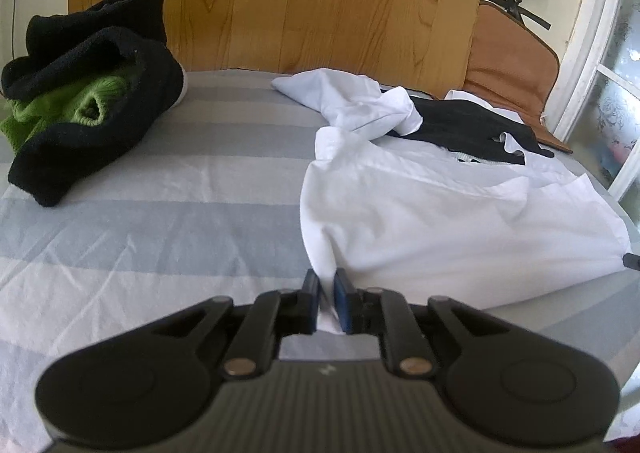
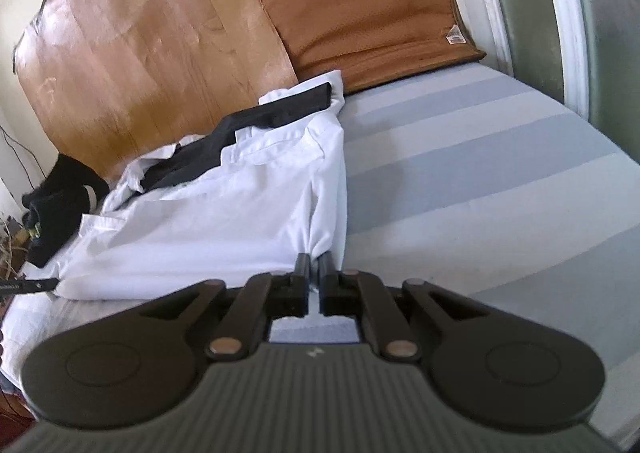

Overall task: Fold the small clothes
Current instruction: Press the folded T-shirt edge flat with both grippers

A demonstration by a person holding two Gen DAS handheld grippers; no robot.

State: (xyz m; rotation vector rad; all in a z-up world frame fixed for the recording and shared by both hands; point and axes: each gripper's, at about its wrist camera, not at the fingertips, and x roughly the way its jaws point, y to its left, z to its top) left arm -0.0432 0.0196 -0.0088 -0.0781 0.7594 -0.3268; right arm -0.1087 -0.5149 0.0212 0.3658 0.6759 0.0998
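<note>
Evidently soft and light, the crumpled white cotton shirt [image 1: 460, 221] lay on the grey-striped bed [image 1: 160, 213], its near corners clenched by the left gripper [image 1: 327, 285] and right gripper [image 2: 314, 265].

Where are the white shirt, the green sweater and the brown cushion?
white shirt [image 1: 460, 221]: left wrist view, flat middle of the body panel.
green sweater [image 1: 86, 103]: left wrist view, rolled knit cuff inside the black garment.
brown cushion [image 2: 372, 9]: right wrist view, centre of its upright face.

both wrist views sit low over the striped bed [image 1: 160, 221], facing the headboard, sharing the white shirt [image 2: 208, 213].
</note>
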